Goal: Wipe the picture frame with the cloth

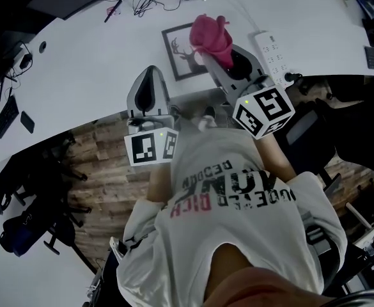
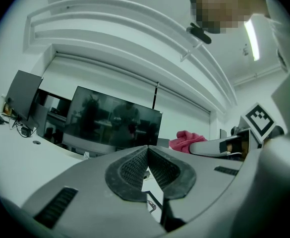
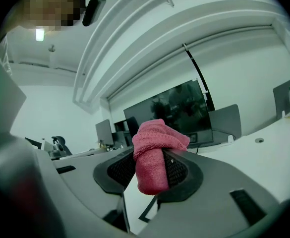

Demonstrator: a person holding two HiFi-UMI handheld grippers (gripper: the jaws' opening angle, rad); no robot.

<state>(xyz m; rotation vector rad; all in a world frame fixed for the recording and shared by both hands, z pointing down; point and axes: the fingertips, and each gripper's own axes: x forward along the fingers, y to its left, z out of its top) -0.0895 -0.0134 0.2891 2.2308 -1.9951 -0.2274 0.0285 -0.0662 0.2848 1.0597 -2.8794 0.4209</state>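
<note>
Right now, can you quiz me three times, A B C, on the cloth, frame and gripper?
1. Where is the picture frame? A floor; B white table; C chair.
2. What colour is the cloth? A blue; B yellow; C pink.
3. What is the right gripper doing? A shut on the cloth; B open, empty; C shut on the frame.
Answers: 1 B, it lies on the table. 2 C, plainly pink. 3 A, cloth pinched between its jaws.

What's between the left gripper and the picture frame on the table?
Nothing: the head view shows only bare white table between the shut left gripper and the picture frame; the cloth sits in the right gripper.
</note>
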